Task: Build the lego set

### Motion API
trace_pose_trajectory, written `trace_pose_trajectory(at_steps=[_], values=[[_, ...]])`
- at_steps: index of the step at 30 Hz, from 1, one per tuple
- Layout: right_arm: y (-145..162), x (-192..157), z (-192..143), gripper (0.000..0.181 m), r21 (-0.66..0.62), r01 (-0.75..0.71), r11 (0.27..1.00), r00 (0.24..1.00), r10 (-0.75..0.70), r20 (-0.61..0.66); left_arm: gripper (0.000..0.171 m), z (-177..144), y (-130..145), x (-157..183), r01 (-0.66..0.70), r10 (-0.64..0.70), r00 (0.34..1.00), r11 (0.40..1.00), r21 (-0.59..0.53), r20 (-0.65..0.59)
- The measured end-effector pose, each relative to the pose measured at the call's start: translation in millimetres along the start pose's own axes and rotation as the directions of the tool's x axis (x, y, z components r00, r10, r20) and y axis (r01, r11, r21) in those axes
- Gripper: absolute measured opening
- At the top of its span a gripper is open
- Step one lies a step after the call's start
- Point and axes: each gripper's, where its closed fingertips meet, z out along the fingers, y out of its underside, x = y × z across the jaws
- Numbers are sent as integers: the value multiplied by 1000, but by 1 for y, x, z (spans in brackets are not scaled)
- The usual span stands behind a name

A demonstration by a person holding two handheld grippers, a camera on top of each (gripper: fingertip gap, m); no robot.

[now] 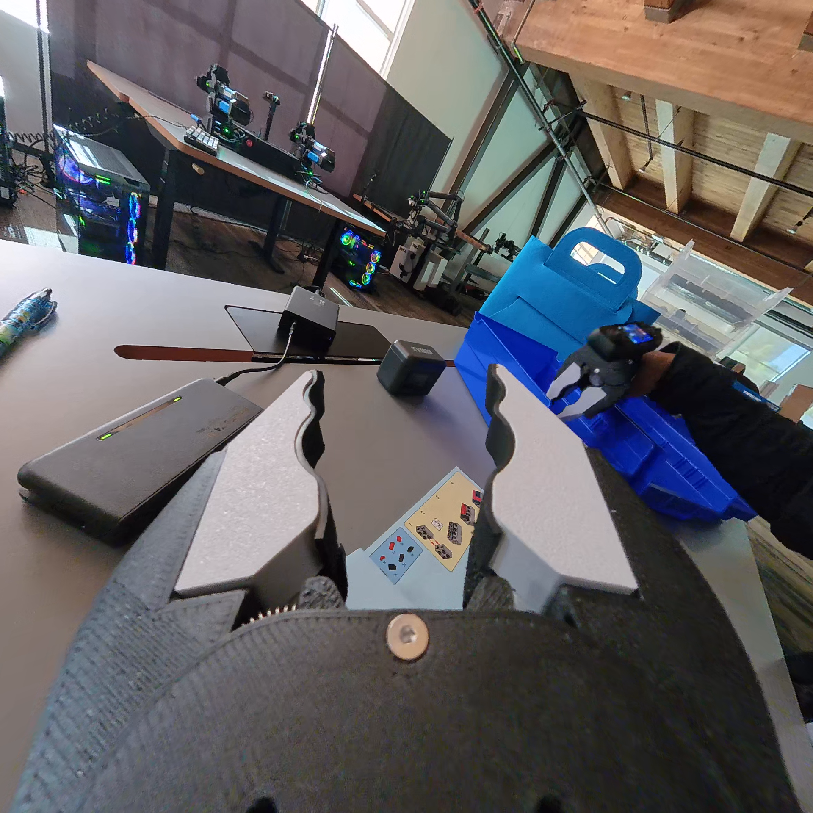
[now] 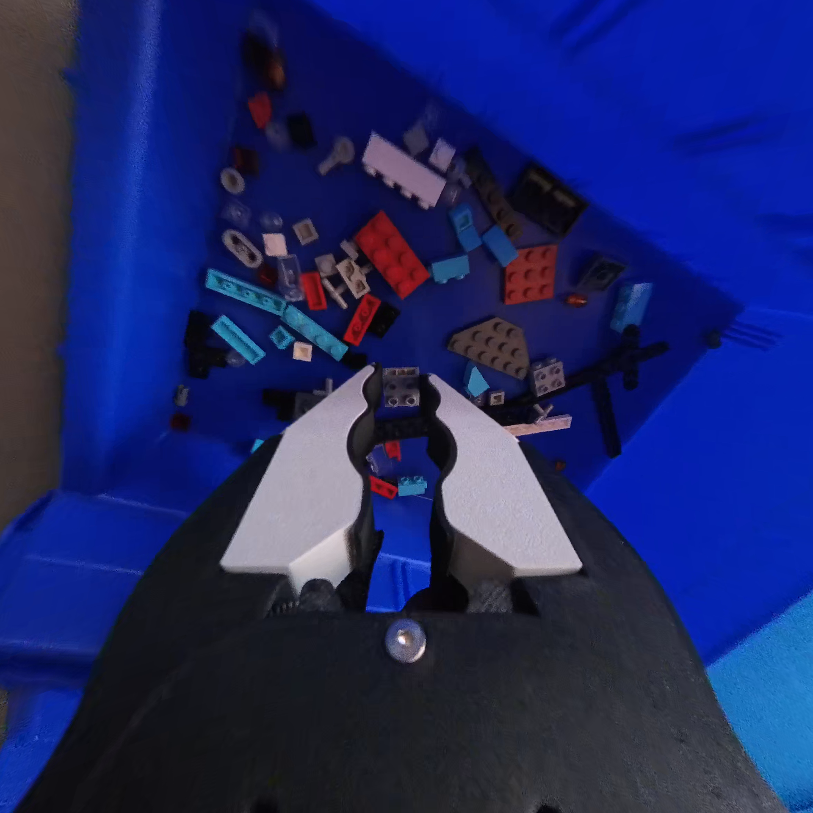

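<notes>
The right gripper (image 2: 399, 378) reaches into the blue bin (image 2: 132, 264) of loose lego pieces (image 2: 391, 259), fingers slightly parted around a small grey brick (image 2: 400, 389), not yet gripping. It should centre on that brick before closing. The left gripper (image 1: 404, 382) hangs wide open and empty over the instruction sheet (image 1: 422, 541) on the bench (image 1: 132, 308).

Plastic, paper and matt surfaces

The table (image 1: 110, 308) looked matt and smooth; the blue bin (image 2: 132, 264) and bricks (image 2: 391, 259) were glossy plastic, the instruction sheet (image 1: 422, 541) printed paper, the ceiling beams (image 1: 660, 57) bare wood.
</notes>
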Motion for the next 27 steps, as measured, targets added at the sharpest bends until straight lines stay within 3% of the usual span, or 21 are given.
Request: trace_pose_trajectory(at_steps=[9,15,20,27], values=[[-31,-34,-65,18,273,14,962,999,-4,-40,75,1,1,2,7,-7,1000,1000,-2,-8],[-72,-115,-89,19,478,15,878,998,-42,45,75,3,4,2,8,-8,1000,1000,-11,-7],[-88,-172,-71,18,518,-23,855,995,-29,93,75,5,8,1,9,-9,1000,1000,-24,-7],[-80,-191,-18,18,480,-110,871,994,92,63,75,8,11,4,-12,12,1000,999,-41,-4]])
